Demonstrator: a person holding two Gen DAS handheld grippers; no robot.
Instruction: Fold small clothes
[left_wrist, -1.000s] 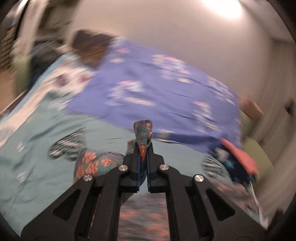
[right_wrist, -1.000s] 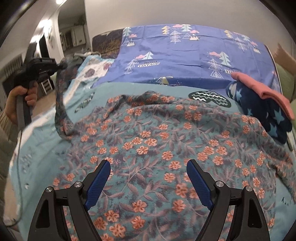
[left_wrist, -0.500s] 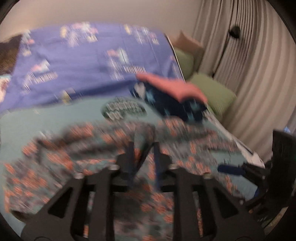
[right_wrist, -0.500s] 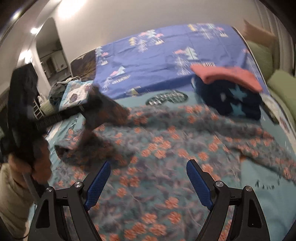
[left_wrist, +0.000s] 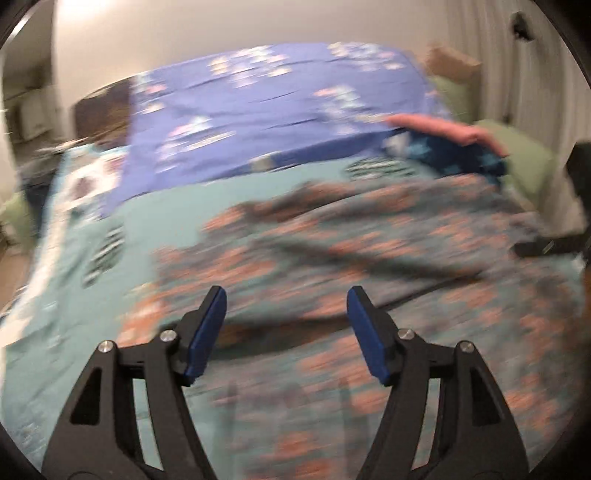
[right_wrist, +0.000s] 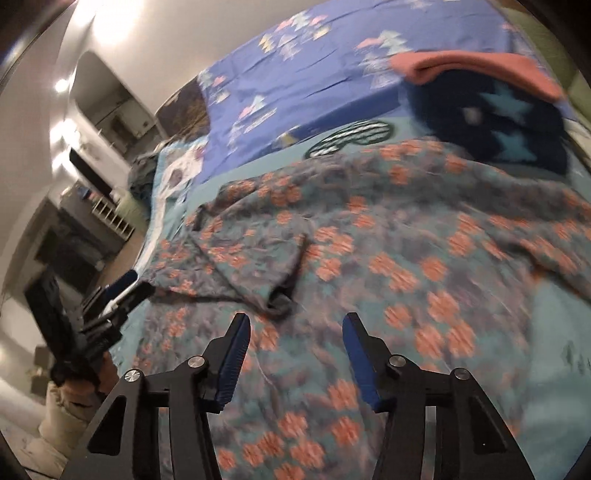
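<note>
Teal cloth printed with orange flowers, the floral garment (right_wrist: 369, 236), lies spread across the teal bedsheet (left_wrist: 173, 206) and fills most of what I see through both wrist cameras. In my right wrist view one part of it is folded back over the rest, with a dark fold mouth (right_wrist: 280, 299) just above my fingers at about 11 o'clock. My right gripper (right_wrist: 295, 354) hangs over the garment with its blue pads (right_wrist: 232, 362) parted to a middling gap; the jaws have just been closing in, and nothing is pinched between them, the fabric simply lying beneath. At 9 o'clock in that view I see my left gripper (right_wrist: 122, 288), held in a hand (right_wrist: 96, 373) at the garment's near edge. Through the blurred left wrist view, my left gripper (left_wrist: 284, 332) shows its pads fairly wide; those jaws have just been opening, and the cloth lies below them, not in them. Towards 1 o'clock sits a dark blue star-print bundle (right_wrist: 495, 122) with a pink folded cloth (right_wrist: 480, 66) on top. At 12 o'clock a purple-blue printed cover (left_wrist: 280, 110) spreads over the far part of the bed.
</note>
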